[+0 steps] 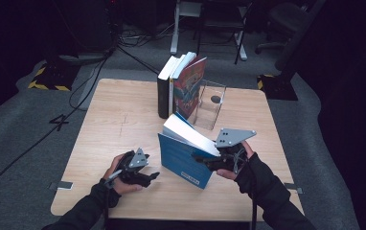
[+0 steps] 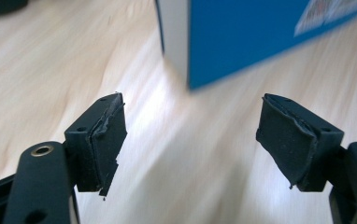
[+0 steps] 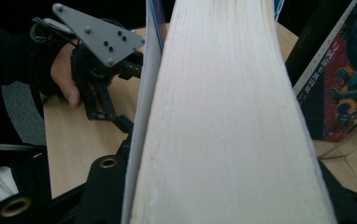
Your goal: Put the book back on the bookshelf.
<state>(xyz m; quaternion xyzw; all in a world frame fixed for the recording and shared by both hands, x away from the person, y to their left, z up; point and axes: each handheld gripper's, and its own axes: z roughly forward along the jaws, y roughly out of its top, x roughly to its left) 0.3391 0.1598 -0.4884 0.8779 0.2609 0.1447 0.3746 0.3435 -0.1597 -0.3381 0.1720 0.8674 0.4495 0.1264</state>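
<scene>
1 blue book (image 1: 186,155) tilted above the surface (image 1: 119,124) — pinched in the right gripper (image 1: 209,162) jaws; left gripper (image 1: 148,178) jaws spread, empty, beside it. 3 books (image 1: 181,86) stand behind, 1 clear bookend (image 1: 211,103).

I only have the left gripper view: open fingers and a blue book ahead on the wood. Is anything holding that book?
Observer: Yes. The right gripper is shut on the blue book, clamping it at the page edge, and the book is tilted.
Operator: Does my left gripper touch it?
Observer: No. The left gripper sits apart from it, on its left in the high view.
Operator: Anything farther back?
Observer: A row of standing books beside a clear stand.
</scene>
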